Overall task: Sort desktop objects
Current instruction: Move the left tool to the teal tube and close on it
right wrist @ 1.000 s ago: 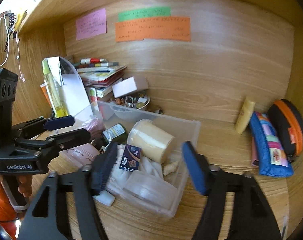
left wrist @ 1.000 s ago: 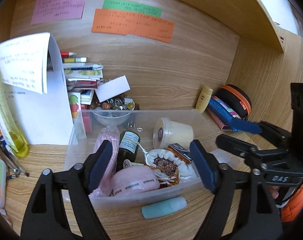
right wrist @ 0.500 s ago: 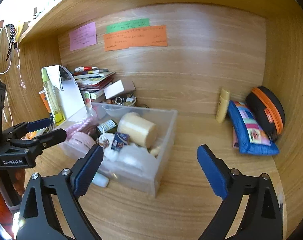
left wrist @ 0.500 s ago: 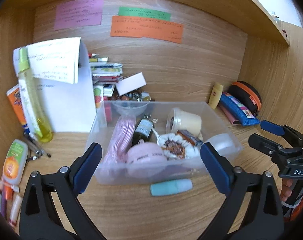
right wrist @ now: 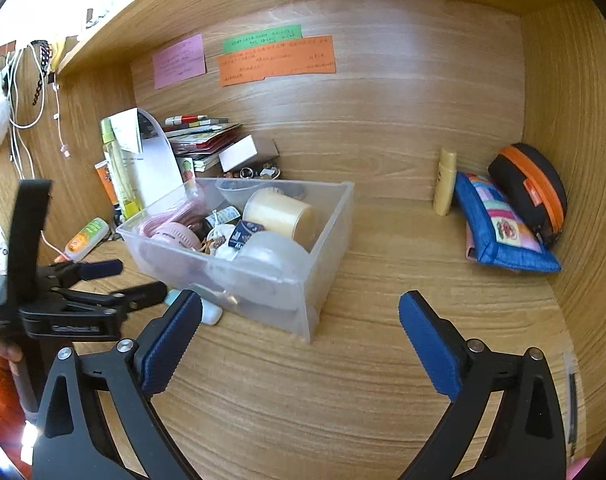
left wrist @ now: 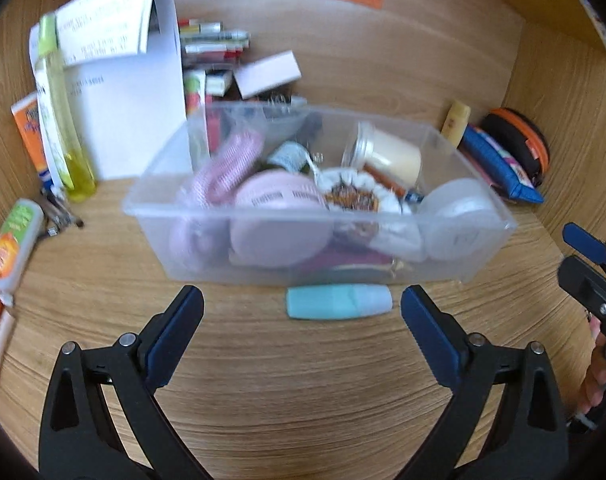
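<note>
A clear plastic bin (left wrist: 151,224) stands on the wooden desk. It holds a pink round jar (left wrist: 279,200), a cream jar (left wrist: 387,154), a pink knitted piece (left wrist: 231,168), a white pouch (left wrist: 351,196) and a clear lid (left wrist: 459,208). A teal tube (left wrist: 337,302) lies on the desk against the bin's front wall. My left gripper (left wrist: 301,295) is open just in front of that tube, touching nothing. My right gripper (right wrist: 300,296) points at the bin's near corner (right wrist: 309,320); its jaws are opening with nothing between them. The left gripper (right wrist: 135,278) also shows in the right wrist view.
A yellow spray bottle (left wrist: 63,120), a folded paper stand (left wrist: 131,112) and an orange-green tube (left wrist: 11,240) crowd the left side. Books (right wrist: 203,136) sit behind the bin. A yellow tube (right wrist: 445,186), blue pouch (right wrist: 499,236) and black-orange case (right wrist: 531,188) fill the right corner.
Both grippers have opened wide and drawn back from the bin. The left one has sunk and tipped down toward the teal tube. The right one has shifted to the right.
</note>
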A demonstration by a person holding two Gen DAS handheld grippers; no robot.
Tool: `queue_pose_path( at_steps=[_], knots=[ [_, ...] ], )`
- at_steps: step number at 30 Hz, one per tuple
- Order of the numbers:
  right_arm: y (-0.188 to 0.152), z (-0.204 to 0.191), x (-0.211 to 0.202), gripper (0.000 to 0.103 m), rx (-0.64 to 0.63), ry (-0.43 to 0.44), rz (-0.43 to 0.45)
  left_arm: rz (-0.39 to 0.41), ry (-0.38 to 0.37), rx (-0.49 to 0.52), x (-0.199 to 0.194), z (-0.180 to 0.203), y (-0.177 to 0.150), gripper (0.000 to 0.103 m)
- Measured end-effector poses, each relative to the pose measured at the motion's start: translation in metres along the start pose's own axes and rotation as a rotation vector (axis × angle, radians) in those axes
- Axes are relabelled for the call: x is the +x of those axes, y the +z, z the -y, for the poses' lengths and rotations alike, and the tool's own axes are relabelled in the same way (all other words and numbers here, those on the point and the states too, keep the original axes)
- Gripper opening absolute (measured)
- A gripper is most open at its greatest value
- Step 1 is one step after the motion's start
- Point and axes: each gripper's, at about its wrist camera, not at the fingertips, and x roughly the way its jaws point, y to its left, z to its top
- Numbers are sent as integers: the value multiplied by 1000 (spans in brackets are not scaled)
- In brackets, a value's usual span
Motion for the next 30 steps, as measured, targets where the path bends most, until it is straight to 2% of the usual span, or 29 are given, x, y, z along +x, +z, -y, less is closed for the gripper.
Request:
queue_pose_path(
  at_steps=[6, 15, 22, 26, 30],
  knots=[
    [-12, 14, 4, 99, 29, 24, -22, -83, 22, -29, 24, 12, -3, 100],
    [-17, 24, 6, 99, 45, 109, -30, -131, 84, -43, 42, 26, -4, 100],
    [-19, 40, 11, 99, 129, 192, -56, -150, 115, -5, 47, 36, -4, 100],
    [-20, 46, 16, 99, 171, 191, -76, -165, 119, 53, 48, 44, -5, 100],
    [-19, 41, 16, 99, 146, 191, -76, -163, 106, 70, 46, 43, -6, 97]
  ],
)
